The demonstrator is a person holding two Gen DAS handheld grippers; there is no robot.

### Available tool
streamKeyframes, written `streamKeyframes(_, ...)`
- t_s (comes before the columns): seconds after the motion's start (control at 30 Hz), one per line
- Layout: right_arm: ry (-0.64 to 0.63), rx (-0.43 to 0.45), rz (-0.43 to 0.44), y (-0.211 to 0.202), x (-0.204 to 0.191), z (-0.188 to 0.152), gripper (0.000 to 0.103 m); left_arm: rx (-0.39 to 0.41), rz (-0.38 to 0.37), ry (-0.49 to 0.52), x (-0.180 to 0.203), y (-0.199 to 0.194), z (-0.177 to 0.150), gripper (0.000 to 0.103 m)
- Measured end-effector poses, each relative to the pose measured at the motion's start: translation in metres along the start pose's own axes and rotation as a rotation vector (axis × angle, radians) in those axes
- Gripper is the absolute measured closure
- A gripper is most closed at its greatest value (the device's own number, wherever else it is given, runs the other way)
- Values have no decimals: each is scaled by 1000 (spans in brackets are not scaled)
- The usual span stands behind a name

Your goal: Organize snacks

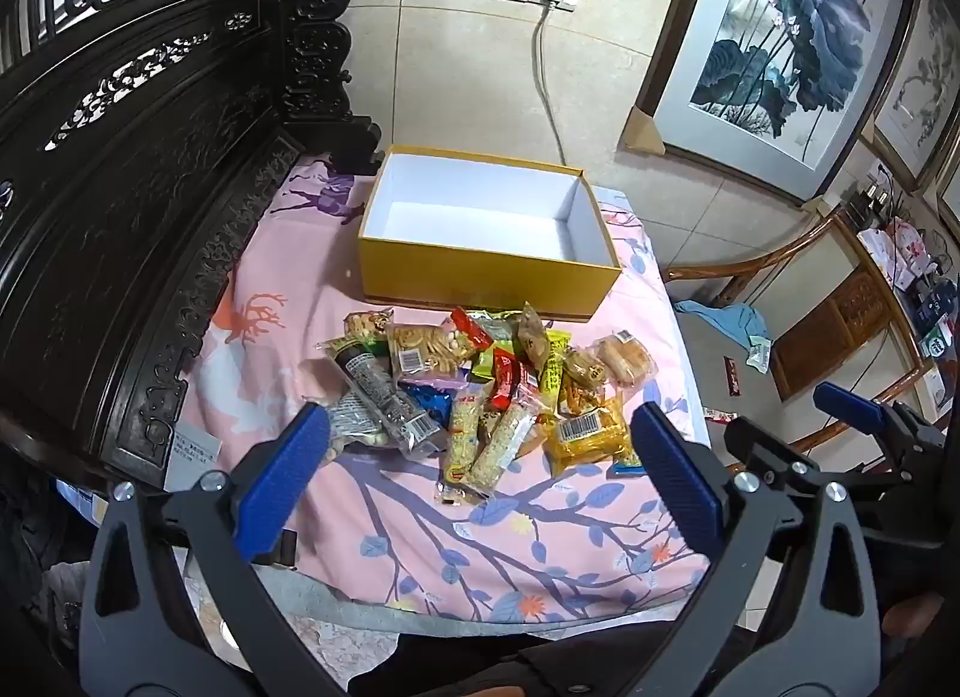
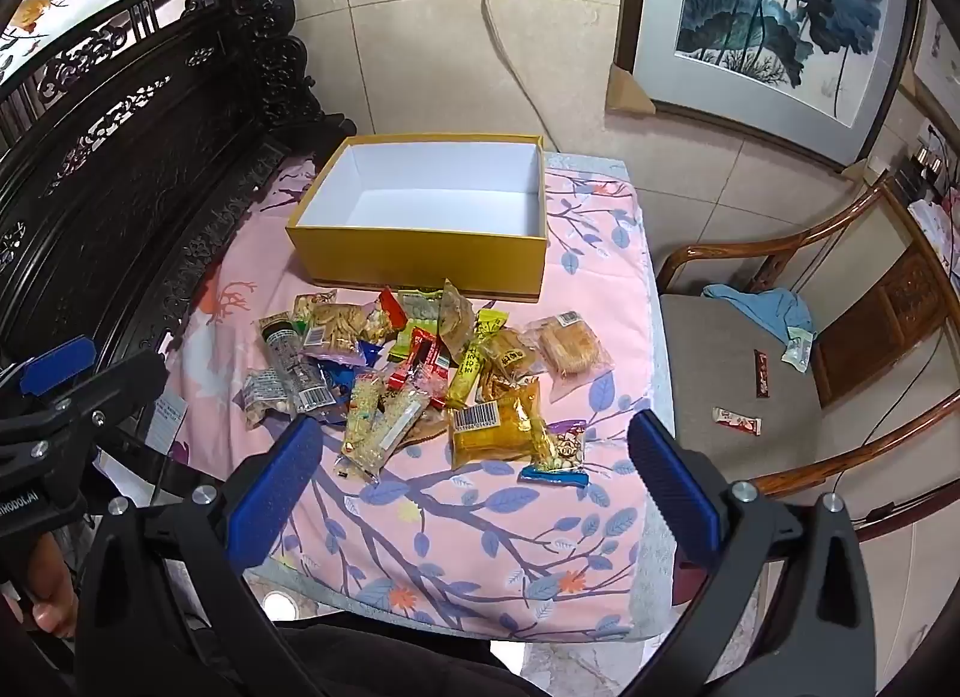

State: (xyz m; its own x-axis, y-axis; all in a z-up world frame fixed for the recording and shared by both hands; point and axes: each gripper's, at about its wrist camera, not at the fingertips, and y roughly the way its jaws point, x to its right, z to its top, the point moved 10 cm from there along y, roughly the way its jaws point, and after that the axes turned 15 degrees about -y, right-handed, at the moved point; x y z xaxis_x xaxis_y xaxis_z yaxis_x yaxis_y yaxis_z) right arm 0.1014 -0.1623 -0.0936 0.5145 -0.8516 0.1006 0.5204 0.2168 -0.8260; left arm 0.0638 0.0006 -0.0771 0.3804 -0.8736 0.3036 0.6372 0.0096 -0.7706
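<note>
We are at the start: the empty yellow cardboard box [image 1: 489, 253] sits at the far side of the pink floral-covered tabletop [image 1: 540, 553], the pile of wrapped snack packets [image 1: 480, 385] just near of it. Both the left gripper [image 1: 480, 463] and right gripper [image 2: 468, 457] hover released, fingers [image 2: 270, 487] spread (nothing held); next we judge one must close on an edge packet.

right tool [image 2: 474, 463] spread wide above a pile of snack packets [image 2: 420, 379], empty yellow box [image 2: 420, 259] just behind them, pink floral cloth [image 2: 480, 547], wooden chair [image 2: 840, 397] beside

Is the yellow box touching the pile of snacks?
Cannot tell. In the right wrist view the snack pile's farthest packets overlap the yellow box's front wall, hiding any gap.
</note>
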Motion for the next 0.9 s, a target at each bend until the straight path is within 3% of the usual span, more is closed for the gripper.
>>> streamKeyframes(0.9,-5,-6,6,4,-1,0,1,-6,5,-6,-8,9,-2,2)
